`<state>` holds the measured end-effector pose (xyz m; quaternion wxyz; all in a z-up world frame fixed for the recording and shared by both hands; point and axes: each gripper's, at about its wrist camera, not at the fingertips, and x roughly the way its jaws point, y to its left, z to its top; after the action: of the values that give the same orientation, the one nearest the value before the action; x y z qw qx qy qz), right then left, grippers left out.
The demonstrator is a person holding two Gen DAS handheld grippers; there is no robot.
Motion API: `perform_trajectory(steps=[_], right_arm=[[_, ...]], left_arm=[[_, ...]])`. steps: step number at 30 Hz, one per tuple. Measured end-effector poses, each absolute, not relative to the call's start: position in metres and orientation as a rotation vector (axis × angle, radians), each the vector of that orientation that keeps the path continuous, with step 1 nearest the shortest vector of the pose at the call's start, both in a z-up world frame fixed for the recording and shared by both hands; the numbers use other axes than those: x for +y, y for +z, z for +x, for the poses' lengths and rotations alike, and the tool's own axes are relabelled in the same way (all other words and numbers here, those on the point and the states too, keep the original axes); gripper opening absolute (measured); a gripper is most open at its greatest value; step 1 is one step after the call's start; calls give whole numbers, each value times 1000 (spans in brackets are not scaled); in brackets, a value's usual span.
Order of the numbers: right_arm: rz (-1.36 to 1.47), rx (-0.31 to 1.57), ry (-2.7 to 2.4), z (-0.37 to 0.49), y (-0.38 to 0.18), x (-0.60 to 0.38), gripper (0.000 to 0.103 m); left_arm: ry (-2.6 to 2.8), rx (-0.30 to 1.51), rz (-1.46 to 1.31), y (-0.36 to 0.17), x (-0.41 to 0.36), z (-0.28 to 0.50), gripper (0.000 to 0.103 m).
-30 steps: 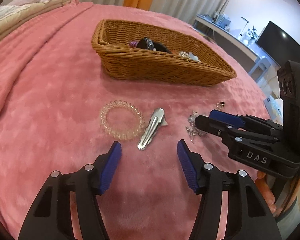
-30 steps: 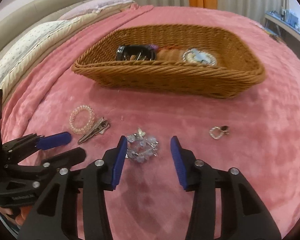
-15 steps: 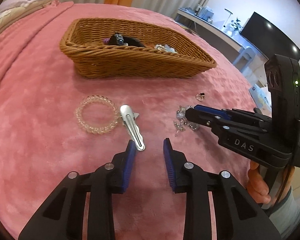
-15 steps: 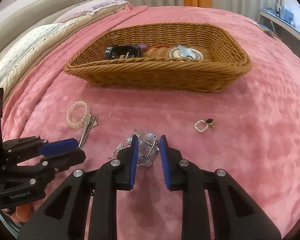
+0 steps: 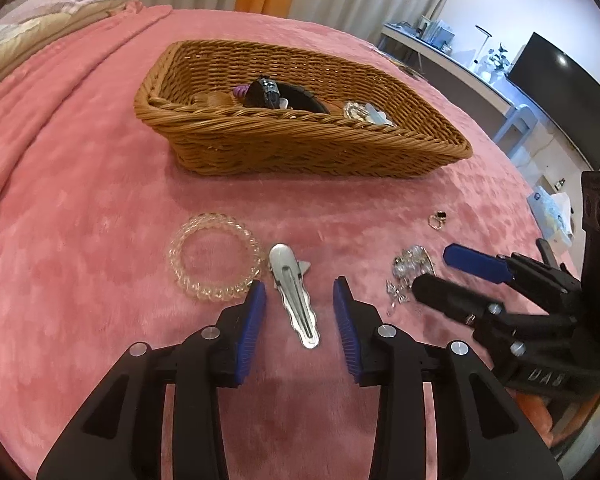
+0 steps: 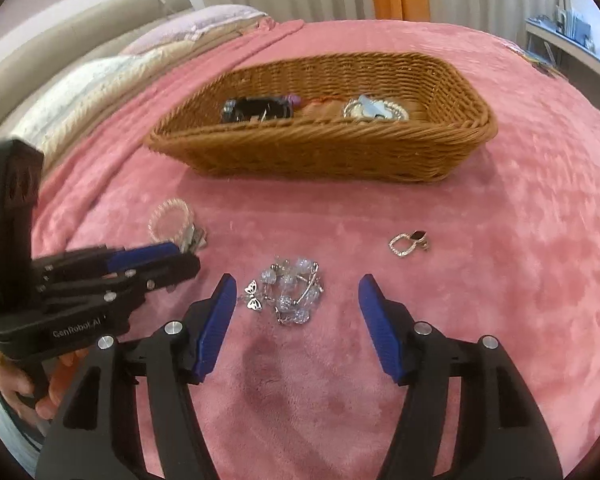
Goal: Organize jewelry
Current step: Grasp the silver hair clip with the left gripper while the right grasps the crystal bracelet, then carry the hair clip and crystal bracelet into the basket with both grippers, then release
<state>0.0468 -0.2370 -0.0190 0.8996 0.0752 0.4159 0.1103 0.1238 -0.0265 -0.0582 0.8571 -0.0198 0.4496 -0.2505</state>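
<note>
In the left wrist view, the left gripper [image 5: 300,304] has reopened slightly after narrowing; its fingers are parting around the hair clip [image 5: 294,294], lower centre, not gripping it. In the right wrist view, the right gripper [image 6: 294,304] has sprung wide, opening around the crystal bracelet [image 6: 292,290] on the bed [image 6: 500,280]; neither piece is lifted toward the basket [image 6: 324,152] at upper centre.
</note>
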Motion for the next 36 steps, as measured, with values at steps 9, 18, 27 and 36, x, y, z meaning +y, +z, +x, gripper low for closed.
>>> perform_trajectory(steps=[9,18,27,36], right_arm=[[40,876,207,54,-24,-215,32],[43,830,259,37,-13,-215,7],[79,799,258,21,-2,-226,7],[137,696,246,3,43,-248,7]], left_arm=[[-475,922,52,-60,-37,123,21],[-513,844,14,-44,-26,104,15],[-526,802,-13,-31,-21,85,15],[-549,691,-17,10,-19,70,15]])
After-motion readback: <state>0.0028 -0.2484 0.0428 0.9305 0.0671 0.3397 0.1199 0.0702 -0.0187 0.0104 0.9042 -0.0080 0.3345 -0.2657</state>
